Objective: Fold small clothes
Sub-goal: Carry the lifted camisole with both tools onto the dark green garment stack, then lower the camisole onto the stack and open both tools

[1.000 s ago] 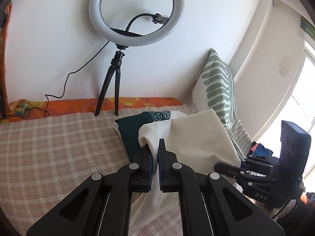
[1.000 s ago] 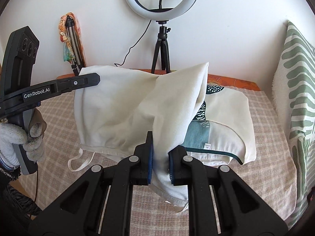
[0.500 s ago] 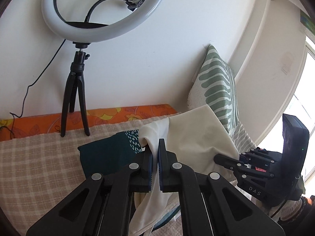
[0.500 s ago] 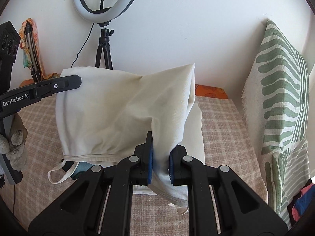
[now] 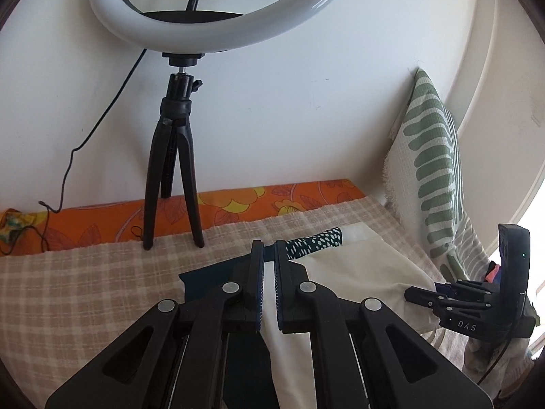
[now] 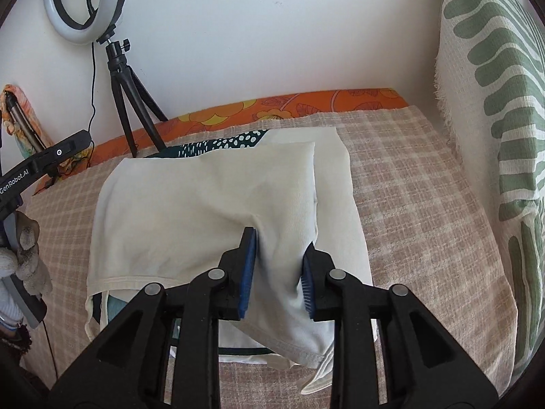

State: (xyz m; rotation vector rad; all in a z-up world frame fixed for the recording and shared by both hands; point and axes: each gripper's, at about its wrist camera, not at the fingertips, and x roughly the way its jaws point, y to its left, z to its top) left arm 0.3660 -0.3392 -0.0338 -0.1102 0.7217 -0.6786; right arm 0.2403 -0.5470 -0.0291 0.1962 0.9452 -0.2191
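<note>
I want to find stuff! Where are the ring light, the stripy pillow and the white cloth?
ring light [image 5: 218, 39], left wrist view, white ring.
stripy pillow [image 6: 494, 78], right wrist view, front face.
white cloth [image 6: 190, 211], right wrist view, flat middle.

Left wrist view: low and close over the bed [image 5: 85, 272], facing the back wall, ring light [image 5: 218, 24] overhead at top centre. Right wrist view: higher, tilted down onto the cream garment [image 6: 204, 211], same wall behind. Shared: ring light [image 6: 85, 3] at upper left, green-patterned pillow [image 6: 494, 102], garment [image 5: 361, 272], orange sheet [image 6: 306, 102]. Each view shows the other gripper at its frame edge.
</note>
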